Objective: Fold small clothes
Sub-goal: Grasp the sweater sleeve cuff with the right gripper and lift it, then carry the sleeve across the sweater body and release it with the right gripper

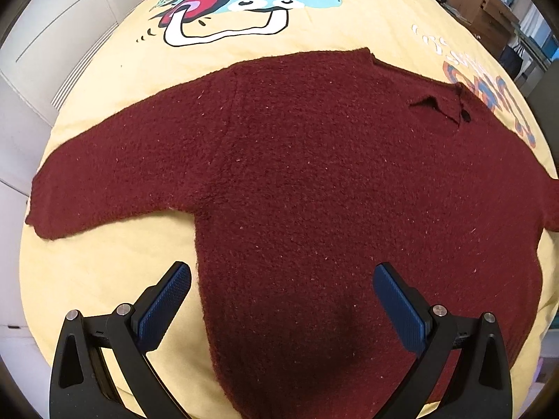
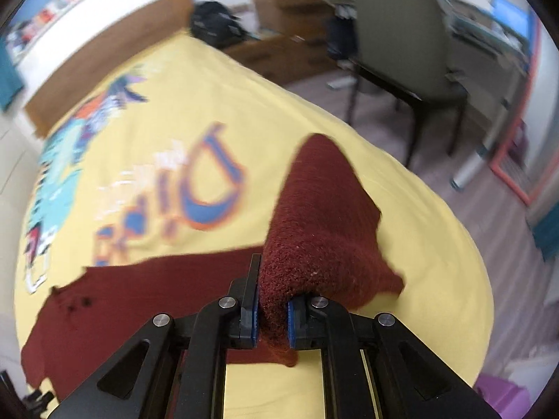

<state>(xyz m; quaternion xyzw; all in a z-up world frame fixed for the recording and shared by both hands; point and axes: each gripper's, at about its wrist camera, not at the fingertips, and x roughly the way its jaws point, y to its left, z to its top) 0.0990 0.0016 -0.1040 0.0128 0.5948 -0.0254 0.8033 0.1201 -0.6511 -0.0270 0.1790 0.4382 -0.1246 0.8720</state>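
Observation:
A small dark red knit sweater (image 1: 314, 181) lies flat on a yellow bedspread (image 1: 104, 272), collar at the right, one sleeve (image 1: 104, 188) stretched out to the left. My left gripper (image 1: 281, 286) is open and empty, hovering over the sweater's lower body. In the right wrist view my right gripper (image 2: 273, 314) is shut on the sweater's other sleeve (image 2: 321, 223), which is lifted off the bed and bunched up between the pads. The rest of the sweater (image 2: 139, 300) lies flat to the left.
The bedspread carries a cartoon print (image 1: 244, 0) and coloured letters (image 2: 209, 188). A grey chair (image 2: 401, 42) and wooden drawers (image 2: 286, 52) stand on the floor beyond the bed's right edge. A white wall (image 1: 52, 35) runs along the left.

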